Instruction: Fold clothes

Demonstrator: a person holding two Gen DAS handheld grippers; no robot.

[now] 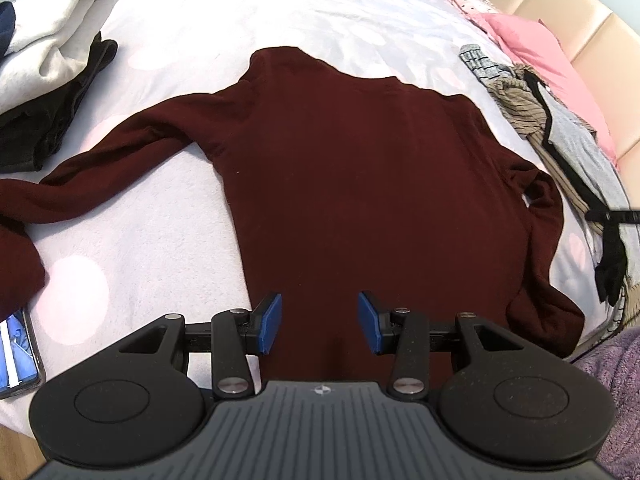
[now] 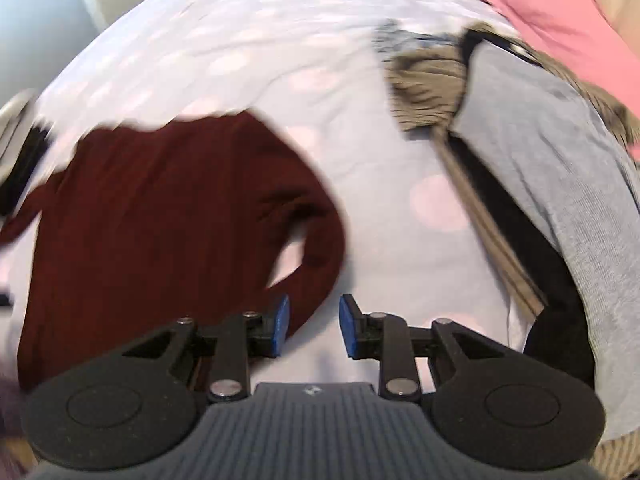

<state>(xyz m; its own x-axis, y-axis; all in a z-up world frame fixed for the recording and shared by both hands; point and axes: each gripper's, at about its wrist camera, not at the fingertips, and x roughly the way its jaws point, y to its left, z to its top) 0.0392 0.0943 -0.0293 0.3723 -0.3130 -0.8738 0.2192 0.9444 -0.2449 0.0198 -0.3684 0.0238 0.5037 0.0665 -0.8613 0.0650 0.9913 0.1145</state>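
Spread flat across the near half of the pale spotted bedspread, soft, limp dark maroon knit sweater, best pinched at hem or cuff; left gripper parted and empty above the hem, right gripper parted and empty beside the right sleeve.

A sweater lies spread flat on the bed, collar toward the far side, one sleeve stretched left. Folded clothes sit far left; a heap of garments lies right, by a pillow. A phone rests near left.
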